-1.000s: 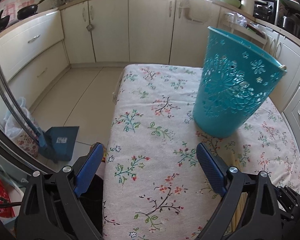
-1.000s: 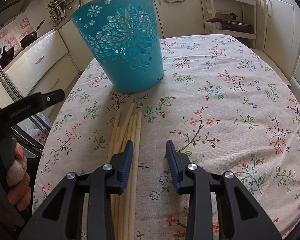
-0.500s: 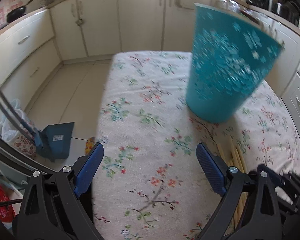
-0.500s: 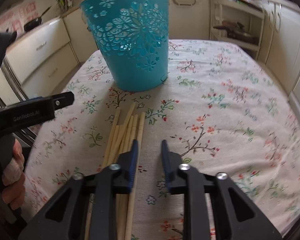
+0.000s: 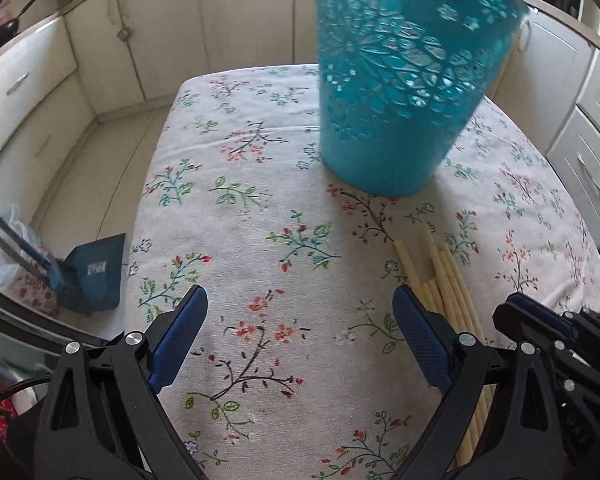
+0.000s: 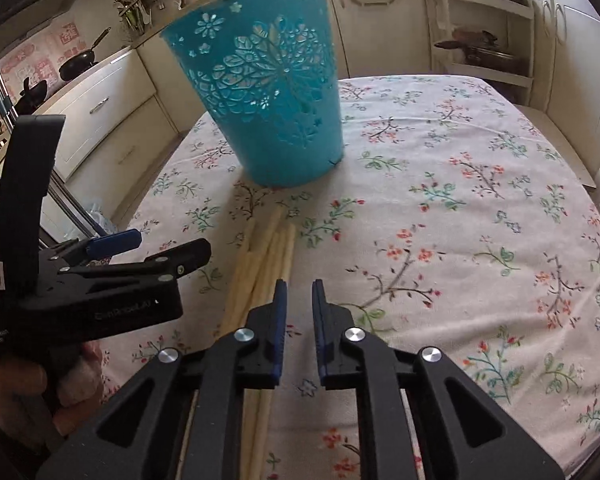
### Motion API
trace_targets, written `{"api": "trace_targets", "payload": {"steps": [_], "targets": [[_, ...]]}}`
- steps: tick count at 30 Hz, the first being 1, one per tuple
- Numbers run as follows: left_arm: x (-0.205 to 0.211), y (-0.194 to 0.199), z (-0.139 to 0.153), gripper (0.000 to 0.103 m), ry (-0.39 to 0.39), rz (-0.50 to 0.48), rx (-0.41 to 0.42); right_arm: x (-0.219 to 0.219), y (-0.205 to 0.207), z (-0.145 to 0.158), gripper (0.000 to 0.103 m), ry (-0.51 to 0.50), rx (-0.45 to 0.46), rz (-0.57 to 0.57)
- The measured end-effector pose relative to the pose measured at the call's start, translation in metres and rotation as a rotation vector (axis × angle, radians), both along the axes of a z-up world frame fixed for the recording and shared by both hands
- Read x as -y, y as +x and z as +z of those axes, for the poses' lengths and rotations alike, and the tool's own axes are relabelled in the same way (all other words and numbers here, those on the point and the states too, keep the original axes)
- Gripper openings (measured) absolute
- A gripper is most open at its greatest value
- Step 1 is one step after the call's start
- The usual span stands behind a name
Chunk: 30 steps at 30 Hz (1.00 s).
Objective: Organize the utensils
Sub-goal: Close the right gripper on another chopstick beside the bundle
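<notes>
Scene: kitchen, tabletop [image 6: 480, 208] under a floral cloth, white cabinets all round.
Chopsticks [image 6: 270, 248]: pale bundle lying flat on the cloth, near ends under the right gripper, far ends fanned toward the bucket and stopping just short of its base; also in the left wrist view [image 5: 444, 276].
Bucket [image 6: 268, 100]: turquoise, cut-out flower pattern, upright near the middle of the cloth, mouth wider than base; apparently the place for the sticks.
Right gripper [image 6: 298, 292]: hanging over the near part of the bundle, fingers closing with a narrow gap left; nothing visibly between the pads, the sticks passing just left of and under the left finger.
Left gripper [image 5: 300, 320]: fingers wide apart over bare cloth, holding nothing; bundle just beyond its right finger. Seen side-on in the right wrist view [image 6: 140, 256], held by a hand [image 6: 16, 384].
Step in hand: judged as the first pick-up, barely begun; all sticks on the cloth.
Risk, missed grasp: fingers offset to the right of the bundle, so likely to shut on air or cloth.
Risk, scatter: a finger landing on top of round sticks could roll them apart.
Risk, partial grip: catching one or two near the end could leave them drooping or slipping out on the lift.
Risk, collision: both grippers close together beside the bundle, could bump.
Risk, bucket: light-looking, could tip if struck by long stick ends.
</notes>
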State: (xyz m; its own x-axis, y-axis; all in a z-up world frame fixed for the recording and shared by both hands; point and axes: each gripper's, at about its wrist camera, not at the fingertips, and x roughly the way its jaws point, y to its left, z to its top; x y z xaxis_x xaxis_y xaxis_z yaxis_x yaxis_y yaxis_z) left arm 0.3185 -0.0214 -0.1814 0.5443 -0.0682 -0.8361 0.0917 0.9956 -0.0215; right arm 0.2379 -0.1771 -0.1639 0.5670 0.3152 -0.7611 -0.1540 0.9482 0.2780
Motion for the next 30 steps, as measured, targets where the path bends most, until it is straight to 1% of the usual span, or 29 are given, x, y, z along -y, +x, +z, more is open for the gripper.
{"api": "trace_targets", "payload": {"steps": [4,8,9,10,14,19,30], "targets": [[-0.003,0.0,0.0,0.09,-0.008,0.013,0.002,-0.006,0.003,-0.009,0.013,0.014,-0.019,0.019],[0.001,-0.003,-0.002,0.09,-0.001,0.004,-0.003,-0.014,0.002,-0.007,0.013,-0.065,0.012,0.039],[0.001,-0.003,-0.002,0.09,0.0,0.001,-0.003,-0.014,0.002,-0.007,0.013,-0.074,0.012,0.042],[0.002,-0.004,-0.002,0.09,0.0,-0.001,-0.003,-0.015,0.002,-0.006,0.009,-0.099,0.013,0.043],[0.006,-0.004,-0.002,0.09,-0.004,-0.027,-0.012,-0.014,-0.001,-0.004,0.008,-0.149,-0.002,0.051],[0.014,-0.005,-0.002,0.09,0.01,-0.043,-0.013,-0.006,-0.003,-0.003,0.008,-0.111,-0.017,0.04],[0.022,0.003,-0.01,0.09,0.05,-0.026,-0.034,-0.004,-0.004,-0.003,0.008,-0.083,-0.013,0.046]]}}
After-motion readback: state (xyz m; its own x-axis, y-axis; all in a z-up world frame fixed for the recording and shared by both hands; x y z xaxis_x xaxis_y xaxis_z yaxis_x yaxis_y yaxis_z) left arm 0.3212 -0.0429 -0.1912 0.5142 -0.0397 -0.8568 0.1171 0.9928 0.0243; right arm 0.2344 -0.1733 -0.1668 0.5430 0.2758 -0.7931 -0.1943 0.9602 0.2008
